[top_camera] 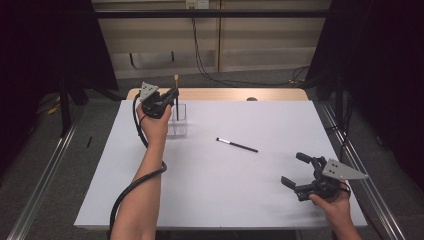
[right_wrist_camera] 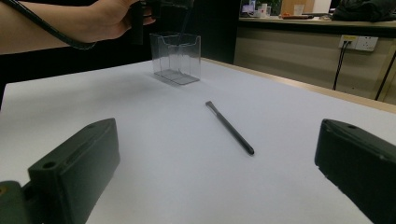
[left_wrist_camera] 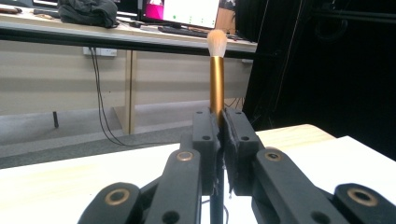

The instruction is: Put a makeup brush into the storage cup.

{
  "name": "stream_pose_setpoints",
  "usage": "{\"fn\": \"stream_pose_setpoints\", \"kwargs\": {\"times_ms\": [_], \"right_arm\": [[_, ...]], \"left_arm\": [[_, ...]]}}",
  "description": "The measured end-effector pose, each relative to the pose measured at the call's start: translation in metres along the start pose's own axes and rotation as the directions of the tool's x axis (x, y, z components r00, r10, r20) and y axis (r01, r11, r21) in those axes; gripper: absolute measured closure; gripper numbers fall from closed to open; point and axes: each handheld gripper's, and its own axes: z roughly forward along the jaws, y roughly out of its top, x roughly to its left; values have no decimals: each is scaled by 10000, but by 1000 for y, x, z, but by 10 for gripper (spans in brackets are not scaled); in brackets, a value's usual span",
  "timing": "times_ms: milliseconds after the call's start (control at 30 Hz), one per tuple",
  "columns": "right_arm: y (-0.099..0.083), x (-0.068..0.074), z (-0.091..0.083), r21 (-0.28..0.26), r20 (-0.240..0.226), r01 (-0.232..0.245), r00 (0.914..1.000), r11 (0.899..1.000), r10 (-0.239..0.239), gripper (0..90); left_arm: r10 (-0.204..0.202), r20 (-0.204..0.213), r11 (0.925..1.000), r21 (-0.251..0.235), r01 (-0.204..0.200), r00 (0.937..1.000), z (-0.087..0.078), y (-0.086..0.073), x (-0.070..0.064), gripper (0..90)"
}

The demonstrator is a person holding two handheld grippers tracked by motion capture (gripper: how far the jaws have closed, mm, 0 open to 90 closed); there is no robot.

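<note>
One makeup brush (left_wrist_camera: 216,70), upright, was clamped between the left gripper (top_camera: 172,96) jaws above one clear holder (top_camera: 178,122). Right gripper (top_camera: 295,170) jaws gaped empty; one black pencil (top_camera: 237,145) lay ahead, bare table (top_camera: 210,185) around.

Both forearms are showing bare, no sleeves. The left gripper (top_camera: 170,98) and right gripper (top_camera: 296,170) are wearing black linkage jaws with brass-ringed pivots, grey three-cornered plates on top, and a black cable is trailing along the left forearm.
</note>
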Motion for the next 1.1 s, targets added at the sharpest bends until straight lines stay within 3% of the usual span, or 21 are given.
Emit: {"fn": "stream_pose_setpoints", "kwargs": {"times_ms": [1100], "right_arm": [[0,1,1,0,-42,38,10000,10000,-38,0]], "left_arm": [[-70,-109,9999,126,72,9999,-11,-15,0,838]]}}
